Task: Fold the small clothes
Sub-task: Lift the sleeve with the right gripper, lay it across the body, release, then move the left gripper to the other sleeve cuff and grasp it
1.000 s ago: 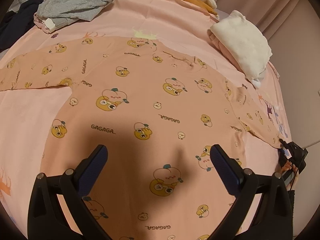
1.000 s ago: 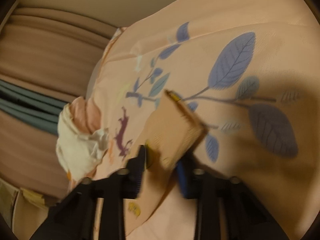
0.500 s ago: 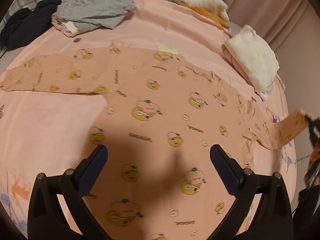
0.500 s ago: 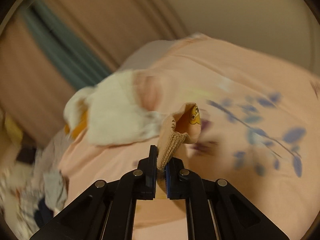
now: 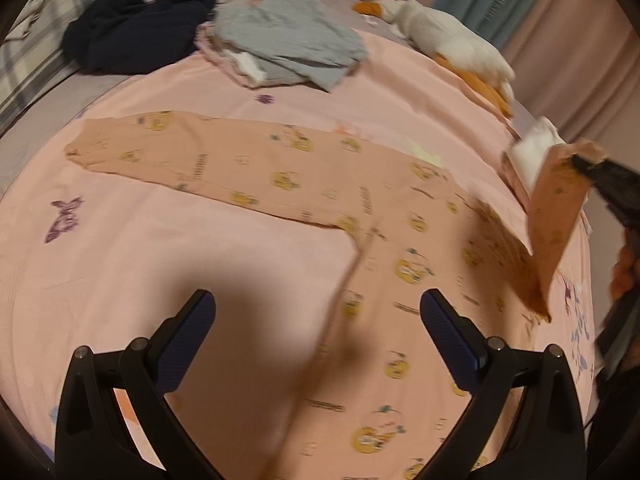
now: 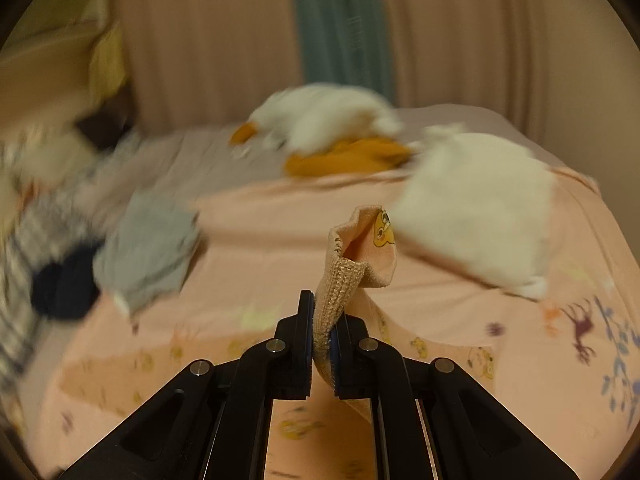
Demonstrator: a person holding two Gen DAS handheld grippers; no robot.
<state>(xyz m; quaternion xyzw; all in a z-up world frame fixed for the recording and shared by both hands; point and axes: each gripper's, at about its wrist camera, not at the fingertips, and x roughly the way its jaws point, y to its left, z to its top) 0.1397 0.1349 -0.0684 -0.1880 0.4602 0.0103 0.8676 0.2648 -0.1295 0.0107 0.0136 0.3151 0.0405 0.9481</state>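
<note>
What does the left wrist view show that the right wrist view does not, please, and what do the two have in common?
Only the left wrist view shows the open left gripper above the printed shirt spread on the pink sheet, with one long sleeve lying flat and the other lifted at the right edge.

Only the right wrist view shows the right gripper shut on the ribbed cuff up close.

Both show the grey garment, the dark garment, the white plush toy and the folded white cloth.

The left wrist camera looks down on the bed (image 5: 280,80) from above; the right wrist camera sits lower. Both share the white plush (image 5: 452,46) (image 6: 324,114) near 1 o'clock.
</note>
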